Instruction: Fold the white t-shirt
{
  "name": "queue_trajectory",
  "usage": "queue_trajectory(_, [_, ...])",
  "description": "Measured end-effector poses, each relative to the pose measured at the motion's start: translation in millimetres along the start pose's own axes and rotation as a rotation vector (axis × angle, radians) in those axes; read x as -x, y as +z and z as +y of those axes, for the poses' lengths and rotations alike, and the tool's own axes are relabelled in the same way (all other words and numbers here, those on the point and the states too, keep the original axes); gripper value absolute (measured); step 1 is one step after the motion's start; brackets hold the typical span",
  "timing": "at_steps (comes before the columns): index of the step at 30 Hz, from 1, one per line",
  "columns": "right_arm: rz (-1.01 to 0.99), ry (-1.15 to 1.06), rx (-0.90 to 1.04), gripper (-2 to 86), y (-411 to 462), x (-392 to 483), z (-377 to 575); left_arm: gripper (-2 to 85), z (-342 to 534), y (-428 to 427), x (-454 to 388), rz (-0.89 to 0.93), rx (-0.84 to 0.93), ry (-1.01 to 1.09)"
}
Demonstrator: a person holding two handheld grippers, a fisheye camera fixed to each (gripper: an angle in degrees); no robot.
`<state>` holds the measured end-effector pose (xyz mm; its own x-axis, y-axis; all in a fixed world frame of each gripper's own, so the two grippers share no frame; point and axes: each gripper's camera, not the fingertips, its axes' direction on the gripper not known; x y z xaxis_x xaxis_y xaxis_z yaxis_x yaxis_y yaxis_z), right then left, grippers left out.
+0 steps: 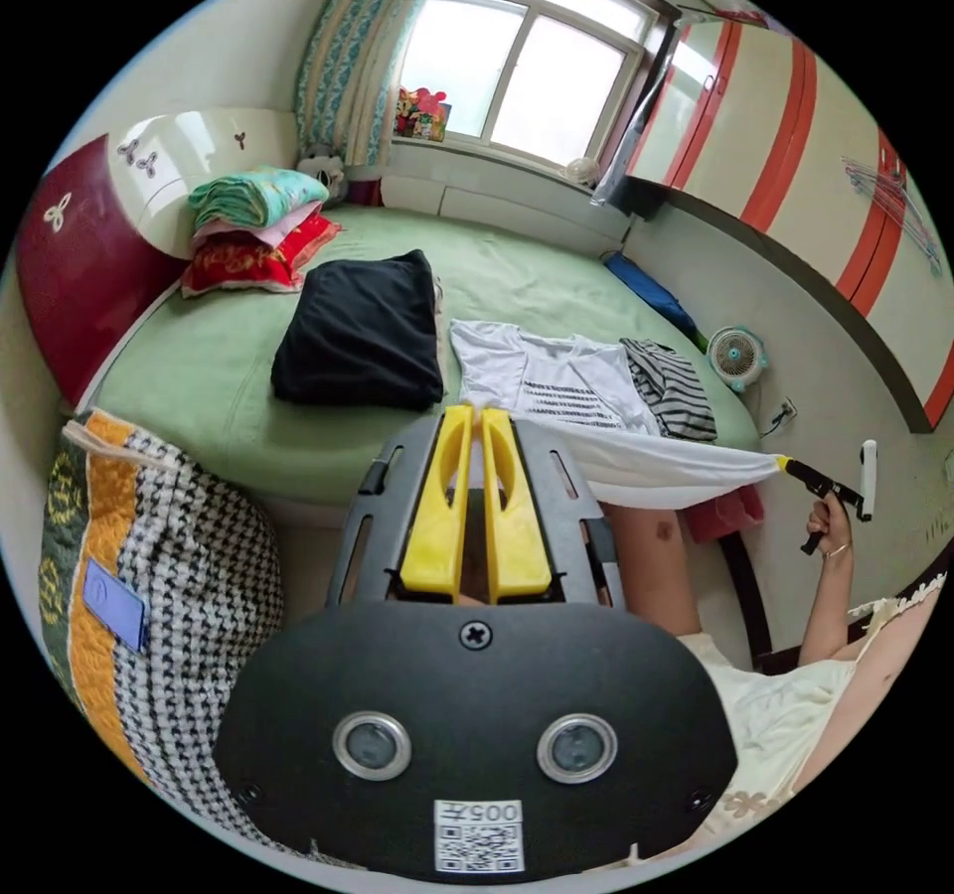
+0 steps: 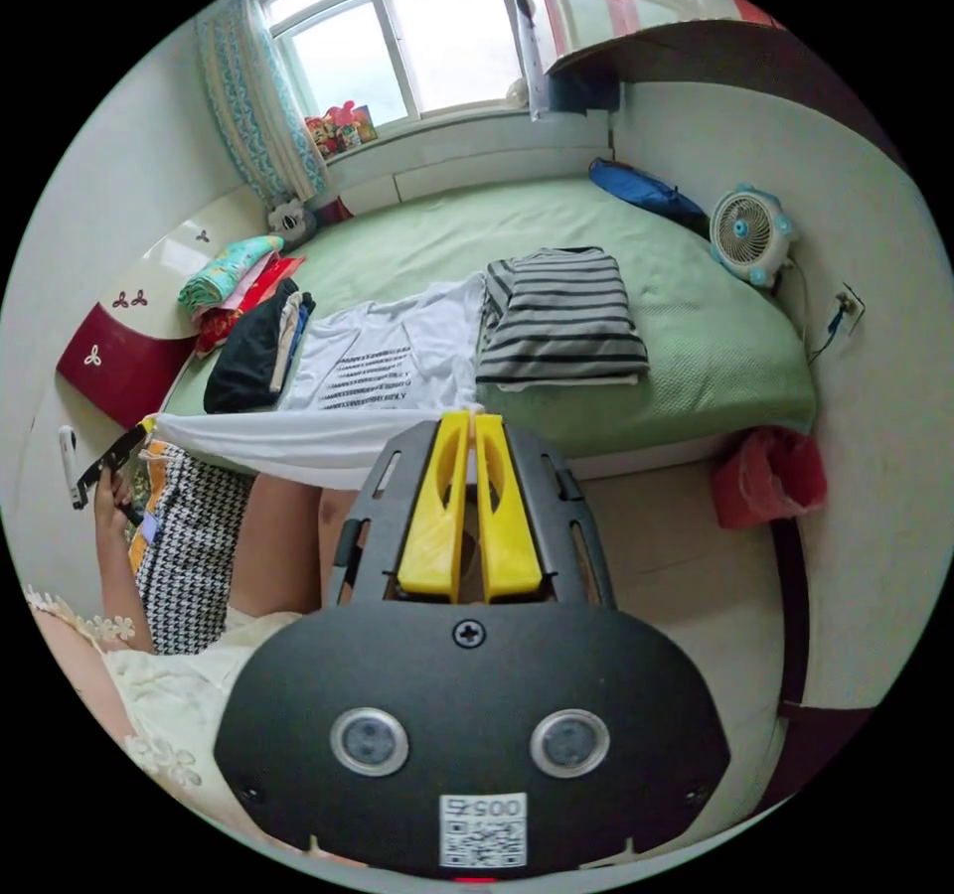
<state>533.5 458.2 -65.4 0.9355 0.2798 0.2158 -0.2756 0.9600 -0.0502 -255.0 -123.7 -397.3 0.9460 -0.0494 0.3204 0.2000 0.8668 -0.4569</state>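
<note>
Both grippers, left gripper (image 1: 475,429) and right gripper (image 2: 463,434), are pinching the white t-shirt (image 1: 556,382) hem between pressed-together fingers, stretching it taut off the bed (image 1: 199,377) edge, likely for folding.

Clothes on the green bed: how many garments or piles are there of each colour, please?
White t-shirt: 1
Black folded garment: 1
Striped folded garment: 1
Colourful folded stack by the headboard: 1
Total: 4
</note>
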Motion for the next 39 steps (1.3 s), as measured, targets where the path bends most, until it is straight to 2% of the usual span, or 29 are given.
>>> queue_trajectory(6, [0.092,-0.049,-0.024,-1.3,56,5,-119,2.7,-124,95,-8,-0.010,0.054,0.104])
queue_trajectory(8, [0.125,-0.045,0.009,-1.3,96,6,-186,3.1,-168,137,-10,-0.038,0.103,0.120])
queue_trajectory(12, [0.107,0.032,0.054,0.1,178,3,-284,7.6,-250,238,-3,-0.114,0.170,0.030])
queue_trajectory(14, [0.063,0.143,0.159,3.1,229,-9,-317,10.3,-266,270,4,-0.137,0.215,-0.042])
queue_trajectory(16, [0.045,0.157,0.160,3.7,242,-11,-320,11.6,-267,292,10,-0.079,0.215,-0.095])
queue_trajectory(18, [-0.002,0.085,0.146,5.3,244,-7,-308,11.4,-256,297,6,-0.023,0.200,-0.040])
queue_trajectory(22, [-0.033,-0.104,0.219,9.0,245,-9,-235,12.0,-196,306,-15,0.068,0.289,0.109])
queue_trajectory(26, [-0.089,-0.101,0.292,11.3,245,-34,-154,13.3,-137,316,-26,0.185,0.367,0.100])
queue_trajectory(34, [-0.201,0.035,0.306,10.8,292,-70,-105,13.5,-94,384,-46,0.160,0.429,-0.028])
queue_trajectory(39, [-0.306,0.058,0.288,2.4,315,-59,-115,3.4,-109,399,-72,0.042,0.439,-0.040])
